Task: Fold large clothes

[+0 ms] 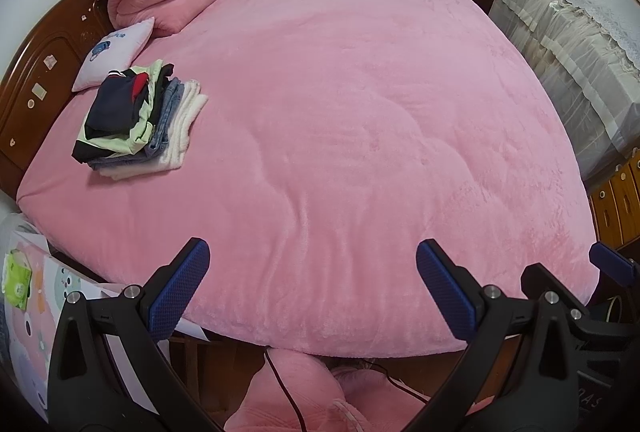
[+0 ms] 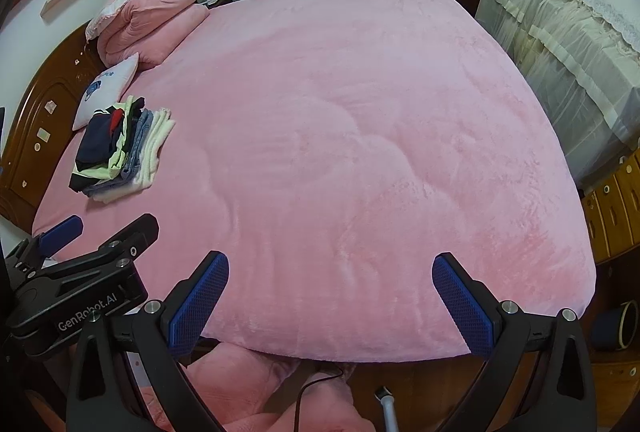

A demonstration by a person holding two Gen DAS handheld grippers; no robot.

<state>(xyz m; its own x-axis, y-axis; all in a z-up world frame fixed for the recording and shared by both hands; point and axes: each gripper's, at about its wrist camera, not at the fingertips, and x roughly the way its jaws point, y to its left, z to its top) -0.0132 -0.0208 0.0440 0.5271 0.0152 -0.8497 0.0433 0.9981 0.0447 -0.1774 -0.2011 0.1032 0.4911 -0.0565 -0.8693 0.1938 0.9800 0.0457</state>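
Pink fleece is covering the bed (image 1: 340, 112); folded clothes (image 1: 136, 120) are sitting stacked near its headboard (image 1: 36, 92). Left gripper (image 1: 312, 288) and right gripper (image 2: 330, 300) are hovering at the near edge, fingers spread wide, gripping nothing.

The one marking you can read in full is "GenRobot.AI", in pale letters on the black body of your left gripper (image 2: 86, 232), seen at the near left of the right wrist view. In the left wrist view, faint letters run along the dark housing at the near right edge, too dim to read with certainty.
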